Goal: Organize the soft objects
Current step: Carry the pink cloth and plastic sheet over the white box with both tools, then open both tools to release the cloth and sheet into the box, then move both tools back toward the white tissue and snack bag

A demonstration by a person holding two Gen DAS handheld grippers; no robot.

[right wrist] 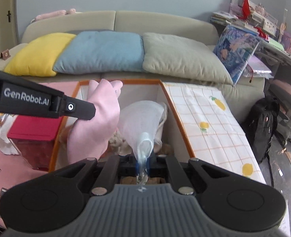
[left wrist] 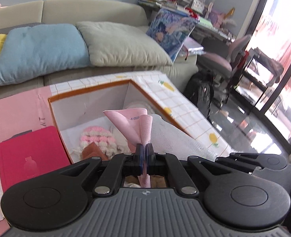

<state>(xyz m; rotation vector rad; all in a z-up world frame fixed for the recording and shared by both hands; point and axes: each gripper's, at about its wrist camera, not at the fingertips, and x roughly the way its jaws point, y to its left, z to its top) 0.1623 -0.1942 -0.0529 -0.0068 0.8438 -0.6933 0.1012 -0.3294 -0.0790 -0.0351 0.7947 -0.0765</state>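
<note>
A long beige fabric sofa (right wrist: 165, 21) fills the far side of what I see, with three soft cushions in a row on its seat: a yellow square cushion (right wrist: 39, 54) at the left, a blue cushion (right wrist: 102, 51) in the middle and a pale grey-green cushion (right wrist: 181, 59) at the right. Leaning at the sofa's right end is a blue patterned printed cushion (right wrist: 234, 49).

Nearer to me lies a low surface under a white checked cloth with lemon prints (right wrist: 210, 122). Set into it is an open white box with an orange rim (right wrist: 166, 96). Inside, on the bottom, I see a pink and cream knitted woollen piece (left wrist: 98, 138). Left of the box stands a red rectangular container (right wrist: 35, 138).

My left gripper (left wrist: 144, 148) has its jaws pressed together on a thin pink rubbery glove (left wrist: 131, 124), which sticks up above the box opening; in the right view the glove (right wrist: 100, 122) hangs over the left part of the box.

My right gripper (right wrist: 144, 163) is pinching a pale whitish-blue translucent soft glove-like piece (right wrist: 141, 122), jaws nearly together on it, held above the middle of the box, just right of the pink glove.
</note>
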